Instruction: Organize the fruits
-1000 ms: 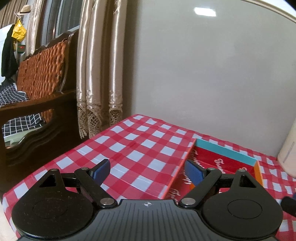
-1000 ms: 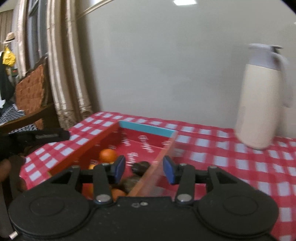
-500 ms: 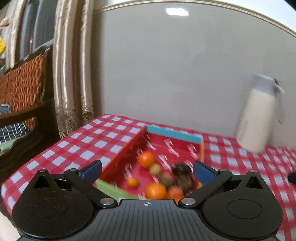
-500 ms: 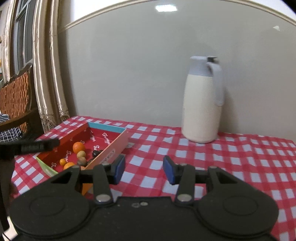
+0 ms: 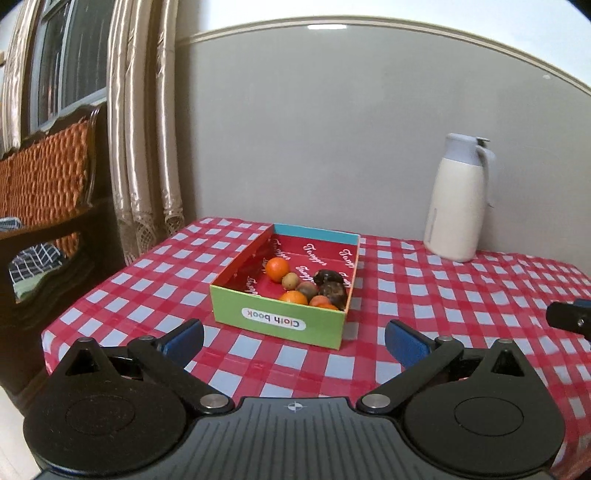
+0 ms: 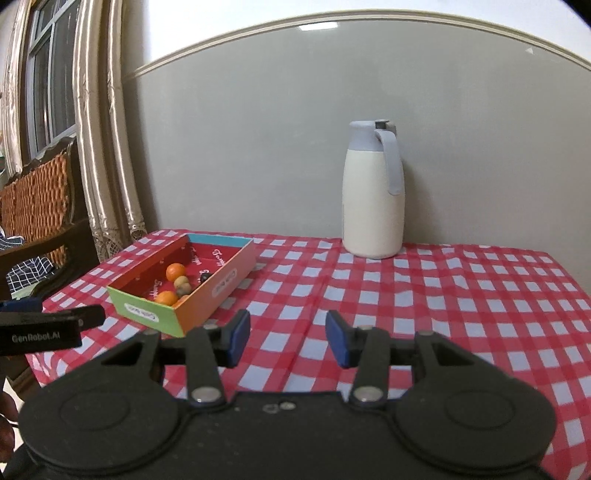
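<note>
While both grippers' jaws hang released and empty, the box (image 5: 279, 320) runs lengthwise toward the wall (image 5: 332, 129).

A plain grey wall (image 5: 332, 147) with a pale moulding (image 6: 332, 22) backs a table under a red-and-white checked cloth (image 6: 443, 295). Shiny beige curtains (image 5: 144, 129) frame a window (image 5: 66, 66) beside a dark wooden bench with an orange cushioned back (image 5: 44, 173).

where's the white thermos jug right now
The thermos jug stands upright at the back of the checked table, against the wall, to the right of the fruit box and apart from it in both wrist views.
</note>
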A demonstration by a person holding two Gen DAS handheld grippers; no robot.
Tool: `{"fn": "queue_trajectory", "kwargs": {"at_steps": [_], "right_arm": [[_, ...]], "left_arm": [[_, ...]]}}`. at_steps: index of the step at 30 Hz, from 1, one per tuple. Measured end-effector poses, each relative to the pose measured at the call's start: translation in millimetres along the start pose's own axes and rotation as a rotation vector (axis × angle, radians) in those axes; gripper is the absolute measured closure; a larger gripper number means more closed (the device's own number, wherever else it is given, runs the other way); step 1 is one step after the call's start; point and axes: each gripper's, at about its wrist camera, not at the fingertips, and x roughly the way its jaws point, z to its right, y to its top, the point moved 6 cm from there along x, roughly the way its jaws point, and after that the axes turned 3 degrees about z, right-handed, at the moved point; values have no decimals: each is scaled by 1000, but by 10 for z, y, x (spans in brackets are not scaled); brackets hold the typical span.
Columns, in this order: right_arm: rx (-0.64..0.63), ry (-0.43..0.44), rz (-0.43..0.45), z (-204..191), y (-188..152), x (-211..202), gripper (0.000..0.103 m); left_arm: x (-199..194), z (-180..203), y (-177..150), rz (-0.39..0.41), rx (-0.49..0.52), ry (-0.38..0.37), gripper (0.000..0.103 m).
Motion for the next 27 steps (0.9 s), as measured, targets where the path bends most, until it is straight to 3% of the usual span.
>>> {"fn": "queue_trajectory", "kwargs": {"at_steps": [5,11,14,17,27], "right_arm": [[8,-14,-2,28,-94,-40,57],[-19,-36,-23,25,-229,106,57],[-36,-44,9,28,-275,120,57],[-46,-52,39,63,-332,144,57],[-89,-30,23,124,-575,262,57]], "left_arm": [[-62,34,-119,29,24,-23,0],[65,10,-284,7,-2,-26,0],[105,-1,-340,11,-7,-22,0],[120,-3,-354,17,-4,-23,0],[148,28,-357,17,-6,-21,0]]}}
